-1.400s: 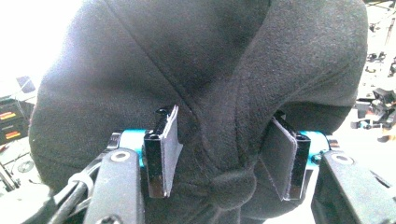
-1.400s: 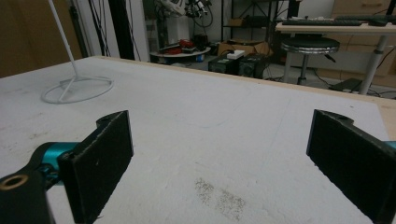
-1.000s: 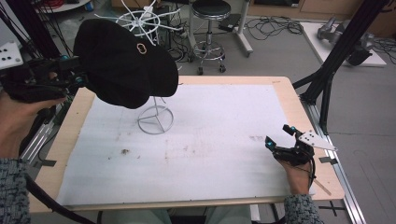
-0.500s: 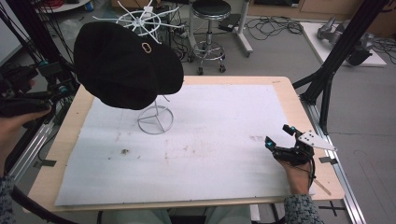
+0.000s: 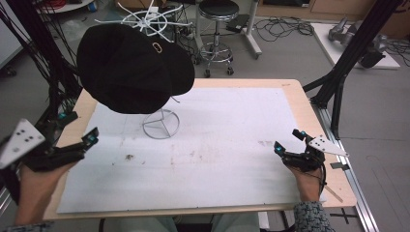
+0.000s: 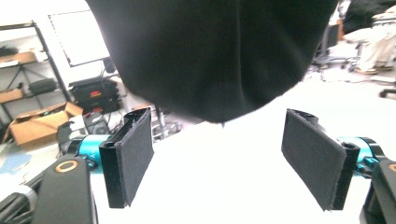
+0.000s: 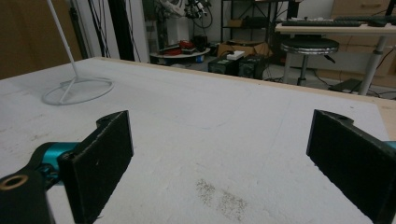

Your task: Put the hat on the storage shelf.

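A black cap point(image 5: 133, 72) hangs on a white wire stand whose ring base point(image 5: 161, 124) rests on the white mat. My left gripper point(image 5: 77, 126) is low at the table's left edge, below and left of the cap and apart from it. Its jaws have just been opening and stand open with nothing between them. In the left gripper view the cap point(image 6: 210, 51) hangs above and beyond the left gripper point(image 6: 219, 158). My right gripper point(image 5: 287, 140) rests near the table's right edge, open and empty. In the right gripper view the right gripper point(image 7: 219, 163) faces bare mat, with the stand's base point(image 7: 77, 91) far left.
The white mat point(image 5: 217, 145) covers most of the wooden table point(image 5: 295, 92). A black frame post point(image 5: 348, 63) rises just off the table's right side. A stool point(image 5: 218, 9) and cables stand on the floor behind. A dark smudge point(image 5: 129, 156) marks the mat.
My left gripper has dropped from beside the cap's left side down to the table's left edge and its jaws have widened. The cap stays on the stand. The right gripper has not moved.
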A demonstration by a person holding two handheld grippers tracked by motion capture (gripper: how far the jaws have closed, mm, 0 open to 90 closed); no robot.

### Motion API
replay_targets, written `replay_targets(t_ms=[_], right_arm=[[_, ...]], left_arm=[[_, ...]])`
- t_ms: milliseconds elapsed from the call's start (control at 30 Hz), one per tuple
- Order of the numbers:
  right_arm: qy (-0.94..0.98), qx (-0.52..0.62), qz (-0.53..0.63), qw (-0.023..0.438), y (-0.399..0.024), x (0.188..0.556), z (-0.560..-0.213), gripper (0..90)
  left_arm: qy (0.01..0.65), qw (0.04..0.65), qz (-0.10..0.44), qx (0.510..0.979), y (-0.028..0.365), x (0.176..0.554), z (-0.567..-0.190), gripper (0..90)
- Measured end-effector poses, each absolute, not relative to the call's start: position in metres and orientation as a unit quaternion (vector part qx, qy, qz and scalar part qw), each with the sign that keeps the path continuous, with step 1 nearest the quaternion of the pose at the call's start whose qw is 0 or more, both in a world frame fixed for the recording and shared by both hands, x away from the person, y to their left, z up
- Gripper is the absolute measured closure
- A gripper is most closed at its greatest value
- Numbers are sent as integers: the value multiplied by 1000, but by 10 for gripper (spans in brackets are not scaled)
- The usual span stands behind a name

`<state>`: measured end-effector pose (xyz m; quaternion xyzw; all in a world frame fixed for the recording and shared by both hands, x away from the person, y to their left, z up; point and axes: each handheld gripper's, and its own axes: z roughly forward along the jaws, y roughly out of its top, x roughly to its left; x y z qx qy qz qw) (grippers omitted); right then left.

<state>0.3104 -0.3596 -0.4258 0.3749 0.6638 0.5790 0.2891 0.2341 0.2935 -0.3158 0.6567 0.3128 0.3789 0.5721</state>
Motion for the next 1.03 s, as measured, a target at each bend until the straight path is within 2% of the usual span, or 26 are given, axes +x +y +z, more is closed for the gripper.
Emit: replay_targets(t_ms=[167,333,1033], right_arm=[[665,374,579,288,-357,309,-425,63],[669,375,575,285,-357,310,-426,63],[683,391,546,287,-354,313,-429,63]], left_arm=[[341,563,371,655,279,241,-359,242],[364,555,360,656,275,253,-385,243],[387,545,349,656,276,259,-405,228]])
